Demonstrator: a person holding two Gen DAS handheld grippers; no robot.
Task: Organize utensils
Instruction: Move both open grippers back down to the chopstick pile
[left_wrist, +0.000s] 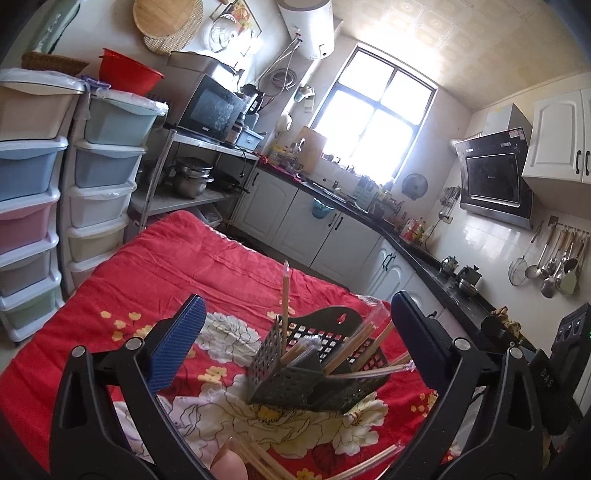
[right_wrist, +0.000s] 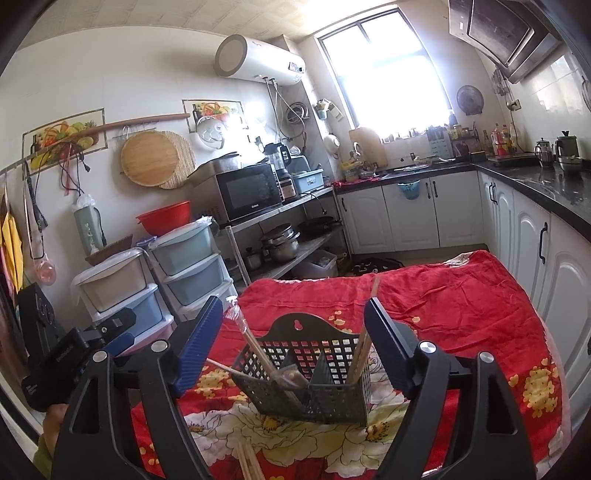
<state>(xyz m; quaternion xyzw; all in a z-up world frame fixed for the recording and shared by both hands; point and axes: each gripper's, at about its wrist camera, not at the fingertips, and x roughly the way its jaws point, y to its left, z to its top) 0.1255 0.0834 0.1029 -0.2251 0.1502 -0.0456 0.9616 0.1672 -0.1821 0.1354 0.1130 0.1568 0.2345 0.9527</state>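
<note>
A dark perforated utensil holder stands on the red floral cloth, also in the right wrist view. It holds several wrapped chopsticks: one upright, others leaning right. In the right wrist view, chopsticks lean left and right in its compartments. Loose chopsticks lie on the cloth close to me. My left gripper is open and empty around the holder. My right gripper is open and empty, the holder between its fingers.
Stacked plastic drawer units stand left of the table. A metal rack with microwave and pots is behind. White cabinets and a dark counter run along the right. The other gripper's body shows at the left edge.
</note>
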